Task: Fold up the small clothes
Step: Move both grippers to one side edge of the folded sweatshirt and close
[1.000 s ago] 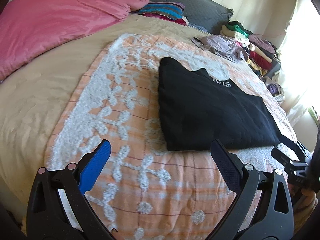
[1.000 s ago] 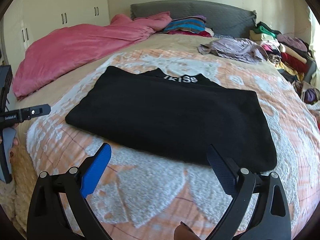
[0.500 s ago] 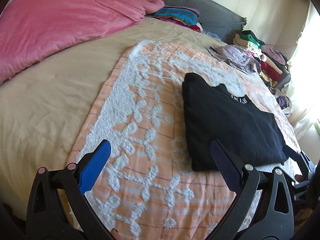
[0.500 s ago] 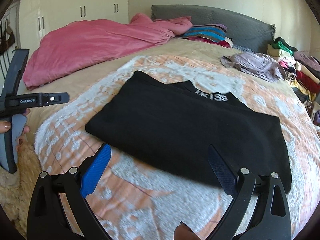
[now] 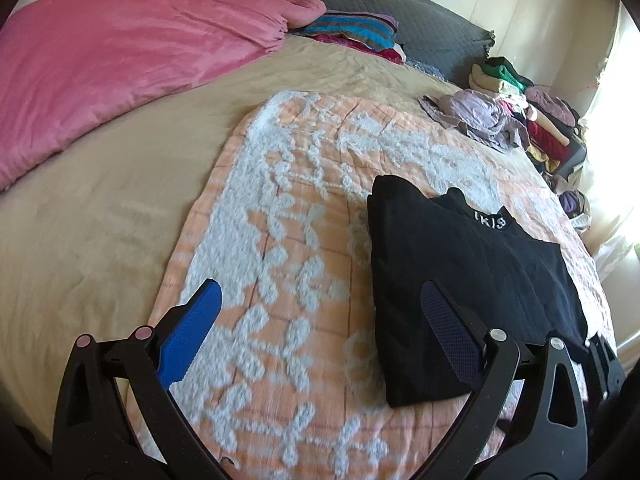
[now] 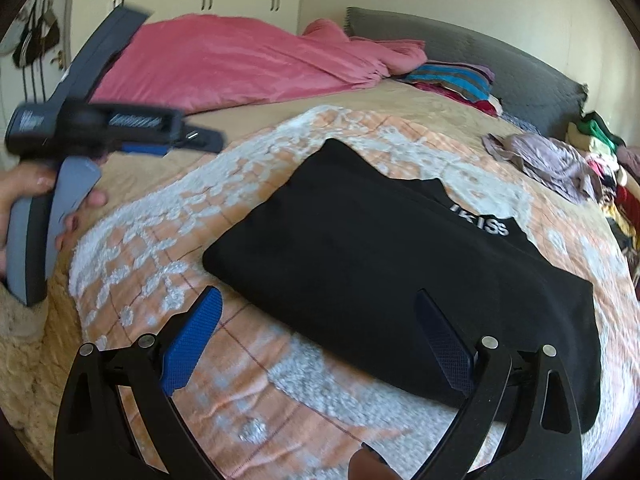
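Just one folded black garment (image 6: 384,264).

The left gripper (image 5: 320,316) swings leftward; the black shirt (image 5: 460,280) now sits behind its right finger. It rises higher beside the right gripper (image 6: 316,316).

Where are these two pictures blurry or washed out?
Right wrist view: the left gripper is smeared by motion blur, while the black shirt stays sharp. Left wrist view: the window side is blown out by sunlight, and the blanket looks slightly soft. Both views bend at the edges.
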Available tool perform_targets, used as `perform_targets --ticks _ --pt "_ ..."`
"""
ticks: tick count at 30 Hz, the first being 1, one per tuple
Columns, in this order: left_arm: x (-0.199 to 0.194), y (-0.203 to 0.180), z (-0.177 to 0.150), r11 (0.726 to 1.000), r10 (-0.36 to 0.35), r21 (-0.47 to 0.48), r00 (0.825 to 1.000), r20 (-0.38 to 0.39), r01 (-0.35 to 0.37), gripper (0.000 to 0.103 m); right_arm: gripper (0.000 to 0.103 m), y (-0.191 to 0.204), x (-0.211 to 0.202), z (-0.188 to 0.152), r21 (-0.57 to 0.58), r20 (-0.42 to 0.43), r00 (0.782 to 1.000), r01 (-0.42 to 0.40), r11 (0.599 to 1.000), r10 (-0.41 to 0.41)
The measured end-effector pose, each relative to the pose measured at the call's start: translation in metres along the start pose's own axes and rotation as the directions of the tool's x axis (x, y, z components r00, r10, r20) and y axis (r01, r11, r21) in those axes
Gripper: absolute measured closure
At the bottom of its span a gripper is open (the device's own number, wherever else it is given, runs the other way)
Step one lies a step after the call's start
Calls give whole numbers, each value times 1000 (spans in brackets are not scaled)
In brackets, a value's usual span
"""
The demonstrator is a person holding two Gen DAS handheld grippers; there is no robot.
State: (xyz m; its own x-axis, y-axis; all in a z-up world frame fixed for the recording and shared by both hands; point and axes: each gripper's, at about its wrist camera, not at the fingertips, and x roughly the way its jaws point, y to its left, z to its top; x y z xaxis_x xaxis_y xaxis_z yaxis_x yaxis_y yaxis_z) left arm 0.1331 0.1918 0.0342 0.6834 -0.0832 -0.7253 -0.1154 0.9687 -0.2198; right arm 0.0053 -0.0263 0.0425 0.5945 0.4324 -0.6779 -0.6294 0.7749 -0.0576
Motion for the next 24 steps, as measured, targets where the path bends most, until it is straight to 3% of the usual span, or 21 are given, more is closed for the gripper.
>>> perform_targets --ticks 11,19,24 --pt "40 -19 25 998 6 67 998 -65 -2 10 7 26 37 -1 -120 -58 998 10 993 -17" --pt "66 -23 41 996 15 88 994 -110 -6 10 6 37 63 -2 -225 -68 984 145 964 -164" --pt "82 -23 45 996 17 84 991 -134 -6 10 5 41 75 2 -262 -59 976 188 947 -210"
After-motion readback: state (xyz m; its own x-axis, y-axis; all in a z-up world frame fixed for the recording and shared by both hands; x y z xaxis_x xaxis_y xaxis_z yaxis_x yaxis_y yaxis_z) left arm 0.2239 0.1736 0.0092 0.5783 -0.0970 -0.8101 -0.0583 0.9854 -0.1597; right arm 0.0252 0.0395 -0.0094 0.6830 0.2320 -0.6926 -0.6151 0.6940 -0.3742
